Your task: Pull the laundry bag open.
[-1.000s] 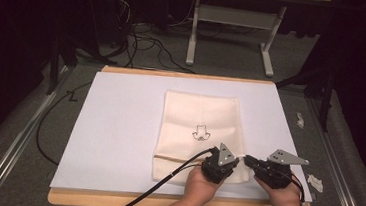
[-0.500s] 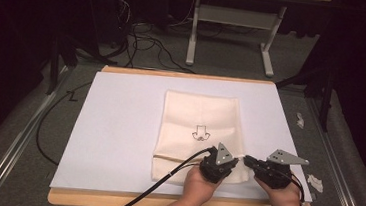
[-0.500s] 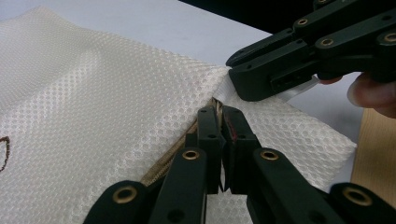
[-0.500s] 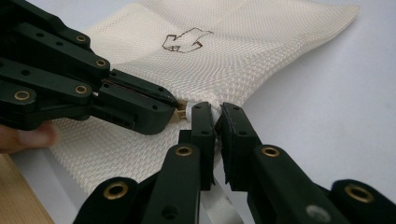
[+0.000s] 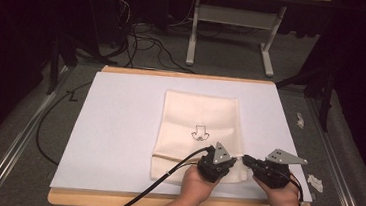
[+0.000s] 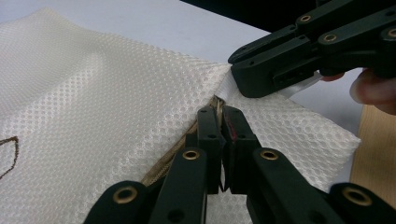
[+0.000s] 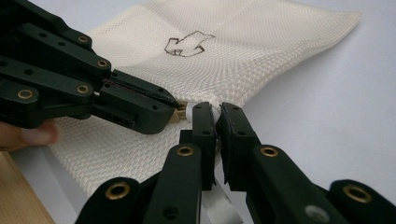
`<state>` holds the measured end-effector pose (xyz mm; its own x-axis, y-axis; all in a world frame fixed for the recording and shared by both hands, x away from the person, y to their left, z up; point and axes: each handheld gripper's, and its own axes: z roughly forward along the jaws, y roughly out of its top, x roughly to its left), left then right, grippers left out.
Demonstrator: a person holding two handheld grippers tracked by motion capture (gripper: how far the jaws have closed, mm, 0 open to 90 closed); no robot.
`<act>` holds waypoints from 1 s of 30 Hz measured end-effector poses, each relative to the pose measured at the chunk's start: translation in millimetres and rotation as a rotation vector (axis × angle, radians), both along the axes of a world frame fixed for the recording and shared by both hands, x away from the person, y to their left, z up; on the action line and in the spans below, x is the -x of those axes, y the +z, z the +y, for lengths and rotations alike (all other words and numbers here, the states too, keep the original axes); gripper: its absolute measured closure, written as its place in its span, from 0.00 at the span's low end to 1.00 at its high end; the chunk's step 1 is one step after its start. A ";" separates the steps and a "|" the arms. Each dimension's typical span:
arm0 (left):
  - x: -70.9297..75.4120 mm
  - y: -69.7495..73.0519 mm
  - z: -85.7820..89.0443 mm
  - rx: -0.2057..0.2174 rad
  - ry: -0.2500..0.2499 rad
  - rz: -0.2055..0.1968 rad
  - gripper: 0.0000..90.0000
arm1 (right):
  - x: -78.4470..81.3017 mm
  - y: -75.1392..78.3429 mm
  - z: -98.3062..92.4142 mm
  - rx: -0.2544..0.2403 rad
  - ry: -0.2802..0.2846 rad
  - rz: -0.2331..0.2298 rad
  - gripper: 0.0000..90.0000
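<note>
Left claw (image 6: 219, 116): jaws pinched together on a tan drawstring where it leaves the hem channel of the mesh bag; in the high view it sits at the bag's near right part (image 5: 227, 159).
Right claw (image 7: 216, 112): jaws closed tight on a white tab or cord end at the bag's edge, a strip of white trailing down between them; in the high view it sits just off the bag's right edge (image 5: 246, 160).
Claws together: tips nearly touching, facing each other across the same corner of the hem; each one appears as a black linkage in the other's gripper view.
Hands: left hand (image 5: 199, 183) and right hand (image 5: 279, 192) come in from the near edge, gripping the tool bodies; a black cable (image 5: 161, 181) trails from the left one toward the near edge.
Drawstring (image 6: 168, 156): tan, braided, running along the folded hem and ending between the left jaws.
Mesh bag (image 5: 200, 114): cream, fine honeycomb weave, rectangular, lying flat with its long side running away from the person; a small dark outline drawing (image 5: 200, 132) sits near its middle; the near end is slightly lifted and wrinkled at the grip.
Place: the bag lies right of centre on a white sheet (image 5: 118, 127) covering the wooden surface (image 5: 112, 201).
Beyond: white scraps (image 5: 314, 182) lie off the sheet's right side.
</note>
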<state>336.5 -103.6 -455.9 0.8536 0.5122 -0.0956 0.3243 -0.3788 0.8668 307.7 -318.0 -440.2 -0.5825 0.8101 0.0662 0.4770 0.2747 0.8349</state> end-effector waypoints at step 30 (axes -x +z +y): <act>-6.4 -3.4 68.2 -0.036 0.067 0.061 0.97 | -3.1 -1.5 -18.0 -0.025 -0.072 0.009 0.96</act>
